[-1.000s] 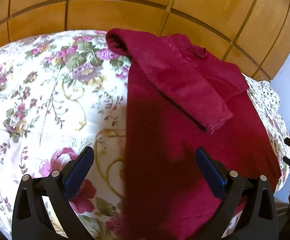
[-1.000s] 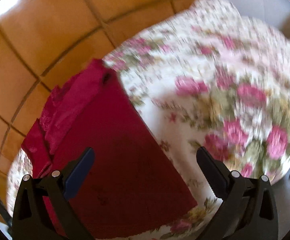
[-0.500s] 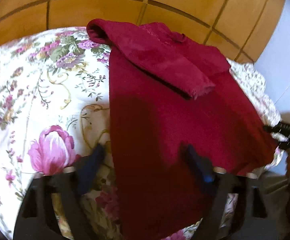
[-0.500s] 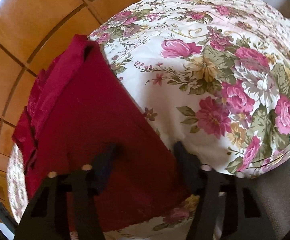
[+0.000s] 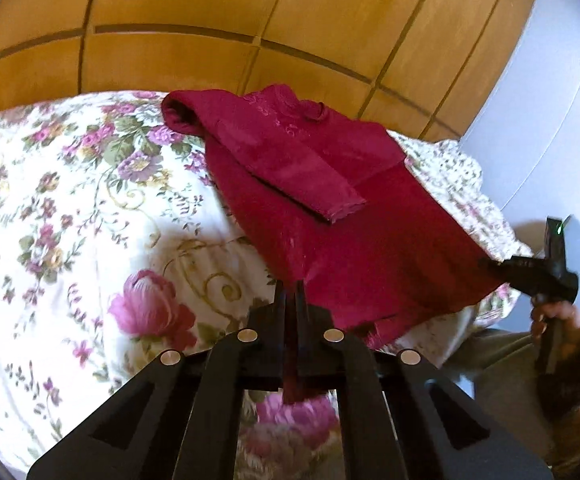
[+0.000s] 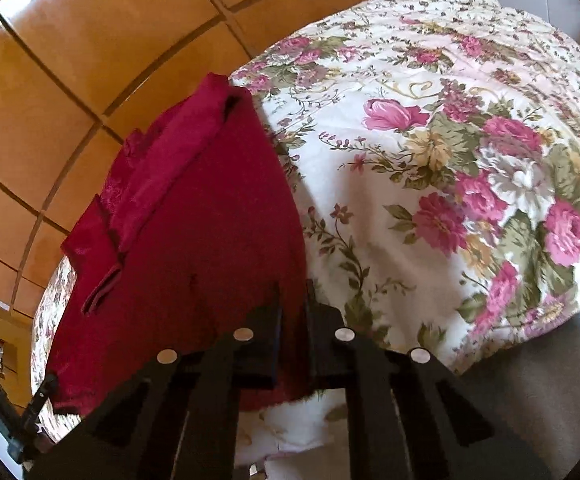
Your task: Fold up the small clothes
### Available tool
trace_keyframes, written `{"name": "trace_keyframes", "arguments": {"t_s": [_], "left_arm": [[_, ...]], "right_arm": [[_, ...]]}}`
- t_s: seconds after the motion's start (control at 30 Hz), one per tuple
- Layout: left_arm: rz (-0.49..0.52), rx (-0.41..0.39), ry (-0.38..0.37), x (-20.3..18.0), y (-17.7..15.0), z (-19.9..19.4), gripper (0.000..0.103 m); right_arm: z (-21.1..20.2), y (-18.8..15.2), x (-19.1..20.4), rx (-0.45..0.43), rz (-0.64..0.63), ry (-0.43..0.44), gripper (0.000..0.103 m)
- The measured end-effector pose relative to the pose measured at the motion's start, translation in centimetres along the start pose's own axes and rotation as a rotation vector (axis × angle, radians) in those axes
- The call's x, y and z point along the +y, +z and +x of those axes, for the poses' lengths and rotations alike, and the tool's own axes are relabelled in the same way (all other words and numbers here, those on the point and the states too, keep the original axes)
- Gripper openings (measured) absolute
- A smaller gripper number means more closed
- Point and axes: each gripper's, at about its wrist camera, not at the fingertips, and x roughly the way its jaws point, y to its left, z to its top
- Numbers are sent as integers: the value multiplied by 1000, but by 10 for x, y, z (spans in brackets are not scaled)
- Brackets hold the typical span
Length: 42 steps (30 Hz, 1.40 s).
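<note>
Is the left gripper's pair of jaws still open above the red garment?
No, the left gripper has its jaws shut on the near hem of the red garment, with cloth pinched between them.

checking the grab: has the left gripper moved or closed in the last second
Yes. The left gripper has closed: its fingers, wide apart before, now pinch the hem of the red garment. It has also moved toward the near edge of the floral quilt.
</note>
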Motion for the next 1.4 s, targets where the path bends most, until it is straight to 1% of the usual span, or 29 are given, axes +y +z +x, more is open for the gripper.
{"name": "trace_keyframes", "arguments": {"t_s": [0.07,0.13,0.17,0.2,0.23,0.27,0.3,0.33,0.37,0.43,0.53,0.57,0.6,0.63,0.67,0.7,0.73,0.77,0.8,0.9,1.0,1.07,1.17,1.23,1.27,1.3,1.33,1.37,1.4], "left_arm": [[9,21,11,5,-3,2,3],[25,76,61,9,-11,16,3],[5,99,66,12,-15,21,3],[-21,121,62,17,-18,26,9],[-72,154,45,25,-20,32,26],[-128,171,36,32,-21,36,58],[-162,160,29,37,-22,35,65],[-213,104,9,44,-21,29,72],[-245,48,-2,48,-20,24,73],[-249,24,-7,49,-15,26,76],[-220,56,-32,45,-11,47,76],[-208,93,-56,43,-12,59,76],[-184,110,-34,38,-14,68,76],[-149,88,6,30,-12,70,65],[-118,86,19,25,-12,71,32],[-68,120,-1,17,-12,76,9],[-54,121,6,14,-10,76,7],[-44,95,2,11,-8,70,7],[-31,68,-13,9,-5,61,7],[27,-18,-21,0,7,23,6],[41,-43,-35,3,15,-5,5],[55,-21,-24,6,10,-10,5],[80,95,20,14,-7,15,5],[31,179,25,25,-17,35,5],[-13,190,12,33,-17,39,5],[-76,185,-21,41,-15,39,5],[-120,171,-42,48,-11,38,13],[-146,153,-48,52,-9,35,38],[-180,114,-39,58,-2,32,54]], "right_arm": [[-3,-2,-1,2,-6,-22,8],[2,-4,-9,18,14,-53,9],[7,-5,-13,35,30,-64,12],[9,-6,-15,38,42,-78,19],[9,-5,-16,18,53,-104,44],[6,-5,-16,-5,52,-114,55],[2,-4,-15,-40,44,-126,62],[-2,-2,-13,-67,29,-132,62],[-4,0,-8,-90,4,-127,62],[2,2,-2,-77,-25,-109,62],[24,1,-8,5,4,-114,61],[30,1,-13,29,20,-123,61],[38,1,-19,56,49,-122,60],[41,1,-22,66,67,-115,59],[43,2,-23,68,75,-115,54],[43,3,-20,67,53,-123,40],[41,3,-15,63,17,-117,8],[39,3,-10,67,-12,-77,7],[36,1,-6,65,-29,-68,7],[15,-1,4,16,-79,-75,7],[-8,-6,10,9,-79,-24,7],[-14,-15,13,25,-113,-44,7],[2,-23,3,124,-92,-63,9],[9,-22,1,140,-80,-86,15],[6,-19,4,115,-85,-75,20],[3,-15,6,90,-88,-70,47],[1,-10,10,63,-93,-79,58],[-1,-2,15,30,-111,-101,63],[0,6,19,20,-125,-113,63]]}}
